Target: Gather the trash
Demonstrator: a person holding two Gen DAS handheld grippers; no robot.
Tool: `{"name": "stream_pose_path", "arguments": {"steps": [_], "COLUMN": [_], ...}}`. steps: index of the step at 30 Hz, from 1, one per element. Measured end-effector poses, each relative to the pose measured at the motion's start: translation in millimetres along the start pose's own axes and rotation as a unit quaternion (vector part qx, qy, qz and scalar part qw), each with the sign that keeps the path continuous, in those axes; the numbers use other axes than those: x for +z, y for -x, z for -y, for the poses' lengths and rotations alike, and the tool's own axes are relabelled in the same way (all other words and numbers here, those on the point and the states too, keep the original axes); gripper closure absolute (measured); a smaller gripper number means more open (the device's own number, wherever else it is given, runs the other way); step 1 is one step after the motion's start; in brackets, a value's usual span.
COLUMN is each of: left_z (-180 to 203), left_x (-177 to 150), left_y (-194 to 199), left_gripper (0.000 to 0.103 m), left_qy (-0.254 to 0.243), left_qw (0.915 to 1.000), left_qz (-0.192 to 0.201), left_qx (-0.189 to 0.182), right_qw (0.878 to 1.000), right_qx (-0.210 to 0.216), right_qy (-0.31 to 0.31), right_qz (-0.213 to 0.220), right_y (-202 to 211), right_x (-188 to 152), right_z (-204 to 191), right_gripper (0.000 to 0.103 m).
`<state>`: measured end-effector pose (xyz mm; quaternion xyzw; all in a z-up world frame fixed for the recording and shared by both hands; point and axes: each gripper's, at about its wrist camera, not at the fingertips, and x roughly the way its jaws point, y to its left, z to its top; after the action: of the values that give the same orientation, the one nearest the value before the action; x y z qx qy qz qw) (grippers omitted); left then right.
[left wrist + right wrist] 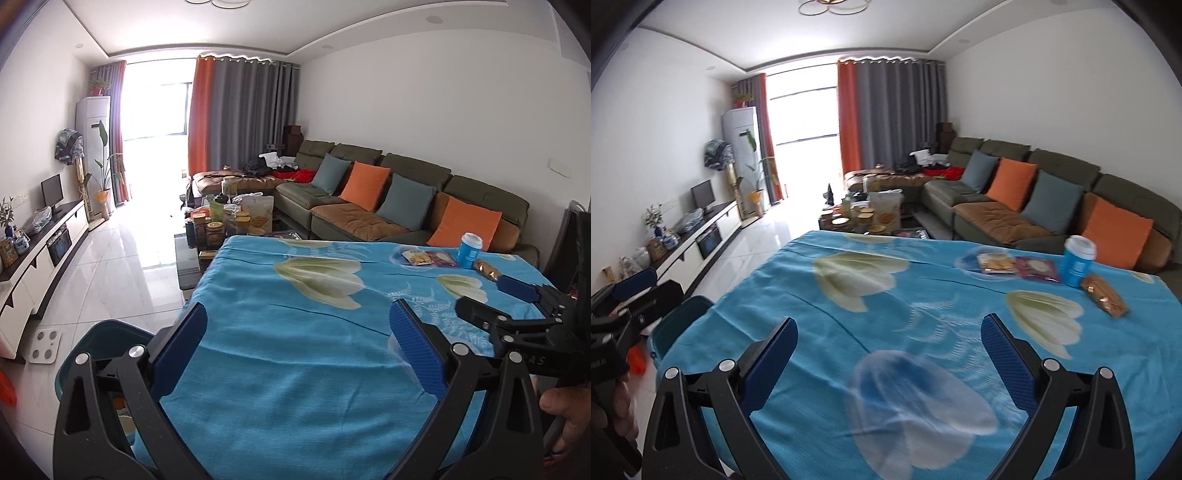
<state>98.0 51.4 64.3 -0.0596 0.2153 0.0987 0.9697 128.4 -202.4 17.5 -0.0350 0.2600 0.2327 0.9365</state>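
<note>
Trash lies at the far right of a table under a blue flowered cloth [295, 362] [923, 295]: a blue paper cup with a white lid [470, 249] [1078, 266], a yellow snack wrapper [416, 257] [995, 264], a pink wrapper [441, 258] [1037, 268] and an orange-brown packet [487, 269] [1104, 295]. My left gripper [297, 321] is open and empty over the near cloth. My right gripper [889, 332] is open and empty too; it also shows at the right in the left wrist view [495, 295]. A dark teal bin [107, 343] [679, 325] stands at the table's near left.
A green sofa with orange and blue cushions [388, 199] [1034, 192] runs behind the table. A coffee table crowded with jars and bags [229, 218] [871, 214] stands beyond the far edge. A white TV cabinet [40, 251] lines the left wall. A white scale [44, 345] lies on the tiled floor.
</note>
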Motion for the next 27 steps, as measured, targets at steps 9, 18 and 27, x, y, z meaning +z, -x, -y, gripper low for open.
{"name": "stream_pose_path", "arguments": {"steps": [9,18,27], "left_z": [22.3,36.6,35.9], "left_x": [-10.9,-17.4,-24.9], "left_y": [-0.1,10.5,1.3], "left_gripper": [0.006,0.006,0.006], "left_qy": [-0.016,-0.030,-0.013], "left_qw": [0.9995,0.9974,0.9963], "left_qz": [0.008,0.041,0.048], "left_qx": [-0.026,-0.051,-0.071], "right_qw": [0.998,0.993,0.989], "right_qx": [-0.042,-0.074,-0.090], "right_qy": [-0.026,-0.022,-0.034], "right_qz": [0.029,0.085,0.109], "right_y": [30.7,54.3,62.2], "right_x": [-20.1,-27.1,-38.6], "right_z": [24.7,27.9,27.2], "right_gripper": [0.007,0.007,0.007]}}
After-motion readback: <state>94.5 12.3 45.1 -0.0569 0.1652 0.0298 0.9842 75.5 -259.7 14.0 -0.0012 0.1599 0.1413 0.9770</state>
